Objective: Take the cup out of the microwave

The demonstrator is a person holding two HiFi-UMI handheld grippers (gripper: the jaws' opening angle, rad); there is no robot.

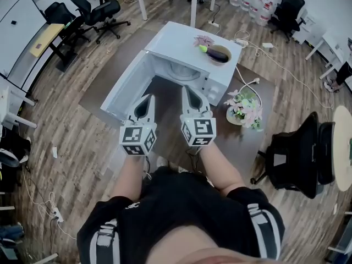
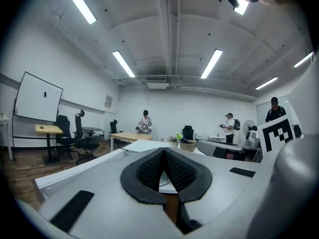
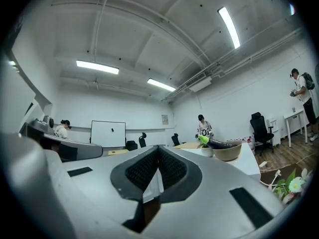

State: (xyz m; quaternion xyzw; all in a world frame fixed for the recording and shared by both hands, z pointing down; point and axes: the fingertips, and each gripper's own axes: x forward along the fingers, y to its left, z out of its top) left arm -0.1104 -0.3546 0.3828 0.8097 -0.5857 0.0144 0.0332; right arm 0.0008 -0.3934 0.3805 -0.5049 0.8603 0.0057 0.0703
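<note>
The low table (image 1: 165,91) carries the microwave (image 1: 184,43), whose door (image 1: 125,87) stands swung open. The cup cannot be made out inside the cavity. Left tongs (image 1: 147,100) and right tongs (image 1: 188,91) face the opening, each fully closed and gripping nothing.

The head view looks steeply down from above the person onto the left gripper (image 1: 147,99), the right gripper (image 1: 190,89) and the open microwave (image 1: 184,54) just beyond them. Each gripper view sits close behind its own jaws, facing roughly level across the room — both share the bowl (image 2: 188,145) on the microwave's top.
</note>
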